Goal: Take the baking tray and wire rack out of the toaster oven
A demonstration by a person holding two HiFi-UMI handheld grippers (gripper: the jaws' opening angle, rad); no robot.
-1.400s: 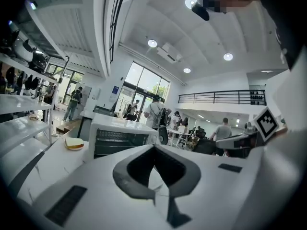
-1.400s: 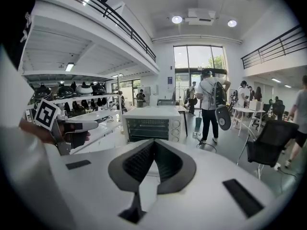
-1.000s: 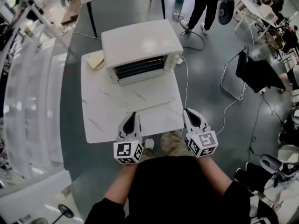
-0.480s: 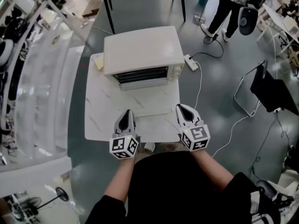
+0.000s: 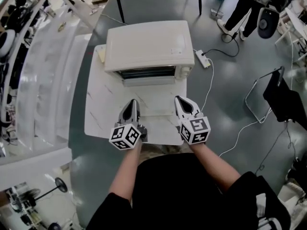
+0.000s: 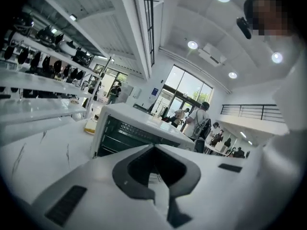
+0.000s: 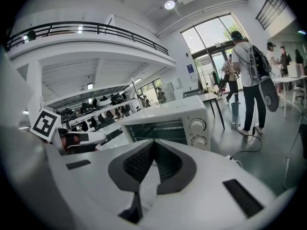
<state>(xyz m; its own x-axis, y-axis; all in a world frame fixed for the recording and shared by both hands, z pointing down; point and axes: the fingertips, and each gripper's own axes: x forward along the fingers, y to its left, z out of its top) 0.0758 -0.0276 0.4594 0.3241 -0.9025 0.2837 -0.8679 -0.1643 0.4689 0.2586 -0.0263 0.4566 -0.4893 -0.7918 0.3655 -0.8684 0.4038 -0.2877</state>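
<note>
Both the left claw [image 5: 131, 103] and the right claw [image 5: 179, 100] are clenched on nothing, low-centre in the head view above the desk [image 5: 103, 111], apart from the toaster oven [image 5: 146, 42] at upper centre. The wire rack [image 7: 153, 127] sits inside it; the baking tray can't be picked out. The likely risk is that claws arriving clenched would shove the rack deeper or push the oven backward

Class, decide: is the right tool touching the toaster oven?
Apart. The head view shows a strip of bare white table between the shut tips of the right tool and the front of the toaster oven.
</note>
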